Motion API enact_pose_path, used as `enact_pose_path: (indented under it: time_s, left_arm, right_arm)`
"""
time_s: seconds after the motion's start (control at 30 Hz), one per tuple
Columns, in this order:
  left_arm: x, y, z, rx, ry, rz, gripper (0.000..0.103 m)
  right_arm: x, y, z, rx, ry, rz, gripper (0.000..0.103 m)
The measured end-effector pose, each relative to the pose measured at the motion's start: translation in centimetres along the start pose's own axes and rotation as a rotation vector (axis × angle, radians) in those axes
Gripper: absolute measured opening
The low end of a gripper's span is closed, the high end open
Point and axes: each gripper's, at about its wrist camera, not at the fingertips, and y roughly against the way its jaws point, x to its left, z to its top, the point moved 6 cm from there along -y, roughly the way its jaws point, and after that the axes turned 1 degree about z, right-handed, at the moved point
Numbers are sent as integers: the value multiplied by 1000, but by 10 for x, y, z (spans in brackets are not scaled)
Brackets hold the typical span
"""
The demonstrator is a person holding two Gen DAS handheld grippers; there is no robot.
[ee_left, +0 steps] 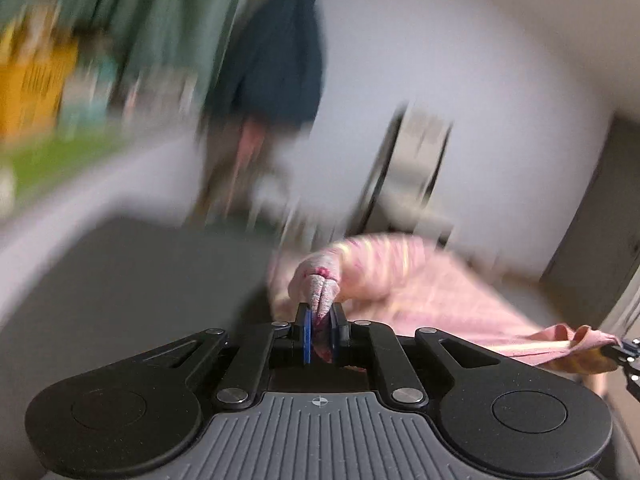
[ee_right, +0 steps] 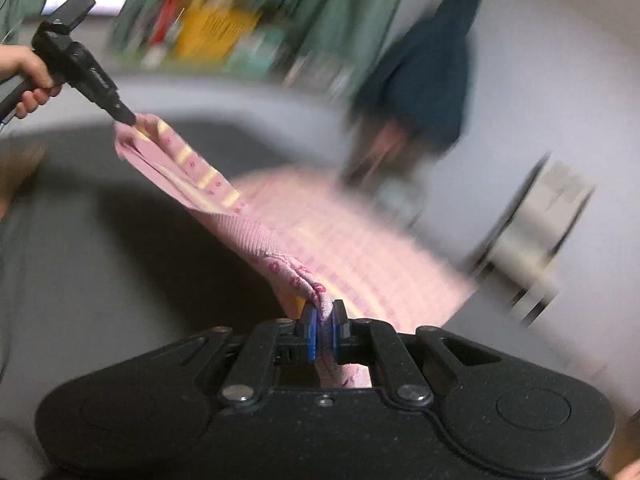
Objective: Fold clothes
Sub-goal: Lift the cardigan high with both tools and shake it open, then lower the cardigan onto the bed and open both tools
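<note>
From the left wrist camera, the left gripper [ee_left: 320, 334] points forward and slightly down over a dark grey surface [ee_left: 132, 276]. Its two blue-padded fingers [ee_left: 307, 336] are closed almost together, pinching a bunched corner of a pink patterned garment [ee_left: 400, 280]. The cloth rises in a small hump just past the fingertips, then spreads away toward the right edge of the grey surface. At the far right edge of the view, the tip of the right gripper [ee_left: 618, 350] clamps another corner of the same garment. The background is heavily blurred: green curtains [ee_left: 152, 12], a yellow shape whose nature I cannot tell, and a dark blue garment [ee_left: 280, 52] hanging against a pale wall.

From the right wrist camera, the right gripper [ee_right: 325, 336] also points forward, with its blue-padded fingers [ee_right: 310, 338] nearly shut on a folded edge of the pink garment [ee_right: 320, 232]; cloth passes between the pads and back toward the gripper body. The garment stretches taut, raised above the dark grey surface [ee_right: 80, 248], diagonally toward the upper left. There, the left gripper [ee_right: 127, 119] grips the far corner, held by a person's hand [ee_right: 30, 80] wrapped around its black handle, angled downward to the right. The rest of the cloth hangs blurred behind the stretched edge.
</note>
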Motion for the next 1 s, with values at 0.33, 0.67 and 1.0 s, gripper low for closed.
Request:
enact_pose_path:
  time_s: [0.33,0.67,1.0]
  left_arm:
    - [13,-55,-152,385,-155,97,9]
    - [-76,-83,-68,96,-593,61,95]
    - [-112,-165,-75,114,-769,141,75]
  right_arm:
    - [37,-42,-74,173,-124,178,27]
    - [-107,-46,-116,164,-817,-298,33]
    - [-132,-69,-152,188,-1087,-290,9]
